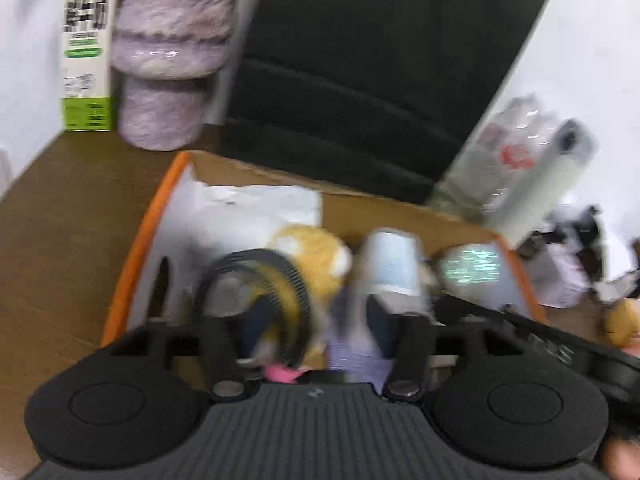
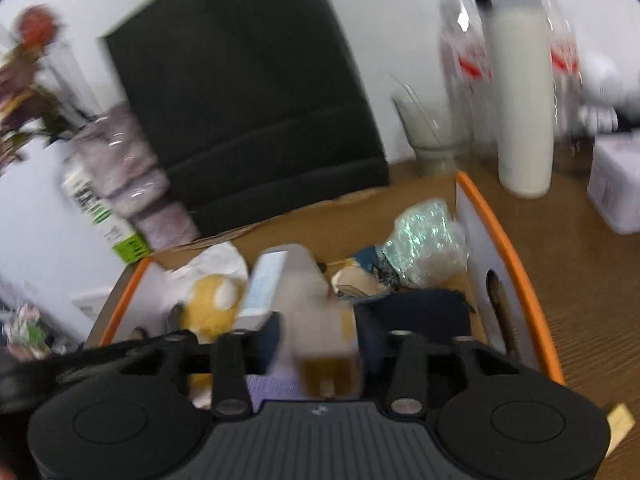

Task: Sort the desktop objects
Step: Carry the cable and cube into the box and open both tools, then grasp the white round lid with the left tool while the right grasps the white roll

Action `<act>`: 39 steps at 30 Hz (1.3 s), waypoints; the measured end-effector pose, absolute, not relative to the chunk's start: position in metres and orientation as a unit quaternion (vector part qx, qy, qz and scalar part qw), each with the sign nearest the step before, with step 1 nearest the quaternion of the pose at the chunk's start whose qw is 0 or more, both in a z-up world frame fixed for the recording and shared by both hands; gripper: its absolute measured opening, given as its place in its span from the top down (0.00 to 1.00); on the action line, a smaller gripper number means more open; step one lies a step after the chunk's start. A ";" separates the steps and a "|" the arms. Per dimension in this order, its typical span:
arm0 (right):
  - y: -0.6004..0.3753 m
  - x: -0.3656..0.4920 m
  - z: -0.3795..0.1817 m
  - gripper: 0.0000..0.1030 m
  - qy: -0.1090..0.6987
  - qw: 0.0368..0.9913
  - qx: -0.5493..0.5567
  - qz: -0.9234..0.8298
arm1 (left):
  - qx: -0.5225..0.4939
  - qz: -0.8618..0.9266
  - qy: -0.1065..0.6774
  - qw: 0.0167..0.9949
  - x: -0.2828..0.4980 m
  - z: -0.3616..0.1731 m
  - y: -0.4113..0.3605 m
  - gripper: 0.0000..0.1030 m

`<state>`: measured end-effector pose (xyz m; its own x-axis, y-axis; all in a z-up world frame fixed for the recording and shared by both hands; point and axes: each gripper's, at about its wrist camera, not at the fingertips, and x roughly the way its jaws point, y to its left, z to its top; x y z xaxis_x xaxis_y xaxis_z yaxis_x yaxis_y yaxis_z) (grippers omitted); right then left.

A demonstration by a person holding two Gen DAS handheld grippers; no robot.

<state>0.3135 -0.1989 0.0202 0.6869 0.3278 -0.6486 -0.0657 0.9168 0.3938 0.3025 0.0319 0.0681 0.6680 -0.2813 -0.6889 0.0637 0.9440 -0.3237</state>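
Both views are blurred by motion. An orange-rimmed cardboard box [image 1: 136,248] [image 2: 516,256] sits on the brown desk and holds a yellow plush [image 1: 316,256] [image 2: 212,304], white paper [image 1: 256,208], a shiny green-white packet [image 1: 472,268] [image 2: 428,240] and dark cloth [image 2: 420,312]. My left gripper [image 1: 316,320] hangs over the box, its jaws apart, with a black ribbed ring [image 1: 276,304] by the left finger; hold unclear. My right gripper [image 2: 320,336] is over the box with a pale boxy item [image 2: 320,320] between its fingers. A light-blue-labelled white box [image 1: 392,260] [image 2: 264,284] stands between them.
A black monitor [image 1: 360,80] [image 2: 240,100] stands behind the box. A green-white carton [image 1: 84,48] and fluffy lilac item [image 1: 172,52] stand at back left. A white bottle [image 2: 520,92], a glass [image 2: 432,136] and a white case [image 2: 620,184] are at the right.
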 end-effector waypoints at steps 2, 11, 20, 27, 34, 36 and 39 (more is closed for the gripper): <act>-0.203 0.310 0.019 0.33 0.369 0.905 0.179 0.108 | -0.121 -0.101 0.380 0.912 0.293 0.075 0.032 0.27; -0.223 0.212 0.053 0.17 0.314 0.939 0.113 0.085 | -0.104 -0.075 0.346 0.929 0.208 0.102 0.041 0.06; -0.262 0.063 0.017 0.13 0.319 0.944 0.036 0.075 | -0.031 -0.121 0.296 0.947 0.037 0.058 0.012 0.00; -0.263 0.001 -0.019 0.12 0.326 0.943 0.013 0.070 | -0.004 -0.151 0.303 0.941 -0.022 0.014 0.004 0.00; -0.260 -0.001 -0.023 0.01 0.335 0.937 0.023 0.093 | -0.062 -0.128 0.289 0.947 -0.025 0.013 0.015 0.00; -0.263 -0.002 -0.023 0.00 0.333 0.938 0.032 0.091 | -0.053 -0.128 0.276 0.951 -0.028 0.014 0.015 0.00; -0.263 -0.005 -0.025 0.00 0.333 0.938 0.032 0.090 | -0.056 -0.144 0.260 0.953 -0.034 0.015 0.016 0.00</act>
<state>-0.0049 -0.2633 -0.0249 0.7619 0.1905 -0.6191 -0.1474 0.9817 0.1208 -0.0344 0.0161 0.0151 0.8234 -0.3032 -0.4797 0.2452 0.9524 -0.1810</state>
